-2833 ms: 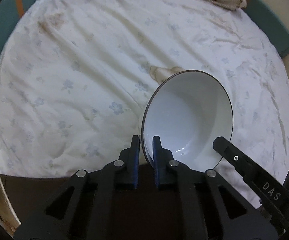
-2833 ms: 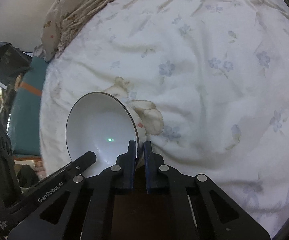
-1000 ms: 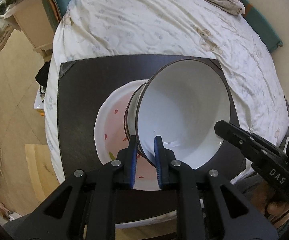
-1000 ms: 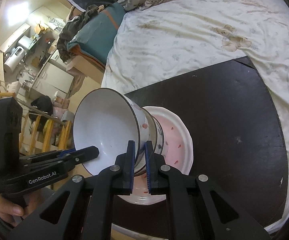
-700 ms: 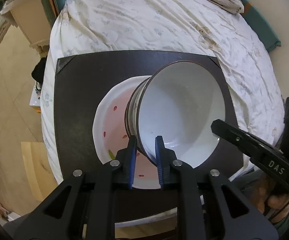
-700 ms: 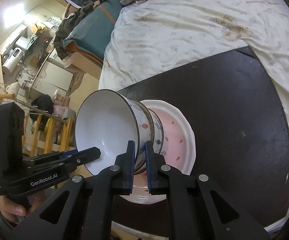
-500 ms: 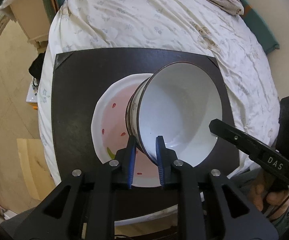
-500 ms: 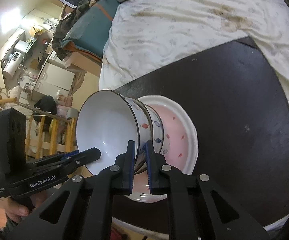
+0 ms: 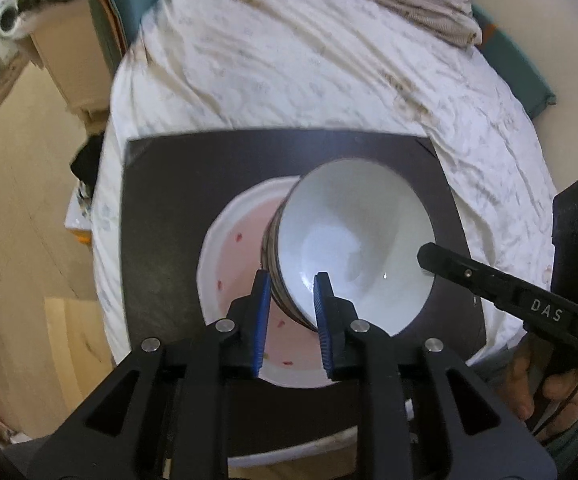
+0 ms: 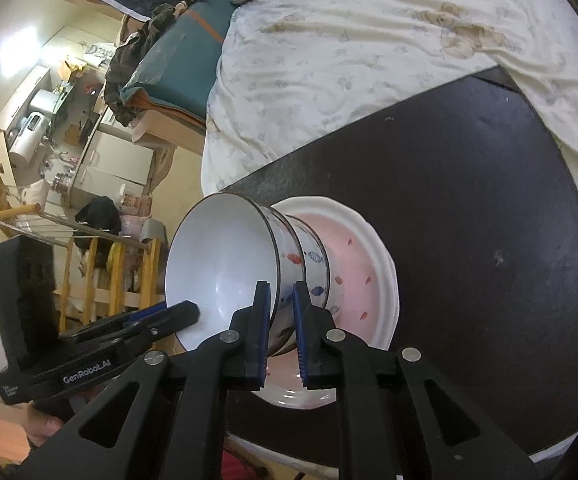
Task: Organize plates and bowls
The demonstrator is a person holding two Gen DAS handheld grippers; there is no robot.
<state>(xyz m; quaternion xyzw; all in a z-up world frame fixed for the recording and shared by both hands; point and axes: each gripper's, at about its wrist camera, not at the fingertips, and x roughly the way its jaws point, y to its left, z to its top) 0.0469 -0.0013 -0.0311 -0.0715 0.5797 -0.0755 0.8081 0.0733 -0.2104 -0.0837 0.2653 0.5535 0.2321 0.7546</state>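
Note:
A white bowl with a dark rim (image 9: pixel 353 240) (image 10: pixel 225 264) sits nested in a second bowl with fish marks (image 10: pixel 315 268), on a pink plate with a white rim (image 9: pixel 233 256) (image 10: pixel 365 264). The stack rests on a dark table (image 9: pixel 177 184) (image 10: pixel 469 208). My left gripper (image 9: pixel 291 280) is open, its jaws standing either side of the top bowl's near rim with a gap. My right gripper (image 10: pixel 281 292) is also open, straddling the opposite rim without pinching it.
A bed with a white floral sheet (image 9: pixel 309 64) (image 10: pixel 369 40) lies beyond the table. A crumpled blanket (image 9: pixel 417 4) lies at its far end. Cabinets and clutter (image 10: pixel 89 140) and a wooden rack (image 10: pixel 105 272) stand on the floor to the left.
The bowl was carried from over the bed down onto the stack on the plate. Both grippers, earlier shut on its rim, have now opened.

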